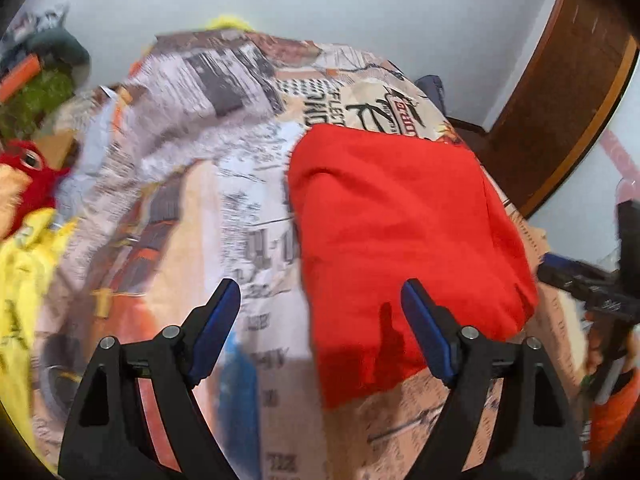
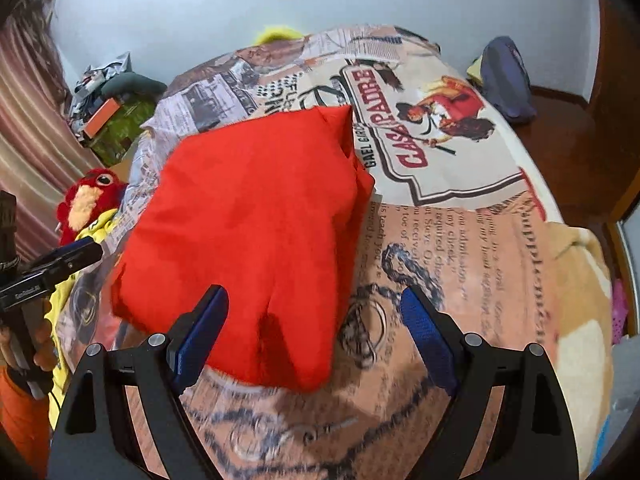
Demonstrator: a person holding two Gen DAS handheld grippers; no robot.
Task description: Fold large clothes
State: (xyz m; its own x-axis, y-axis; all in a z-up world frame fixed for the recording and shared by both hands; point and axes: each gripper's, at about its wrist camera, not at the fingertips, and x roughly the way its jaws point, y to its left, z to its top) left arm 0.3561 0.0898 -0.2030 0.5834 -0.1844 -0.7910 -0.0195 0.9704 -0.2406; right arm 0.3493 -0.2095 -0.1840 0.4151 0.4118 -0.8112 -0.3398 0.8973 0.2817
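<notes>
A bright red fabric garment (image 1: 404, 236), folded into a thick, roughly rectangular bundle, lies on the bed's newspaper-and-poster print bedspread (image 1: 224, 152), and everything else is placed from it. The left gripper (image 1: 320, 312), black with blue pads, hovers over the bundle's near left edge with its jaws spread wide and nothing between the pads, while the right gripper (image 2: 314, 310) hangs over the bundle's near right corner, jaws equally wide and gripping nothing. A red plush bird with big eyes (image 2: 90, 200) sits well to the left of the garment, off the bedspread's edge.
</notes>
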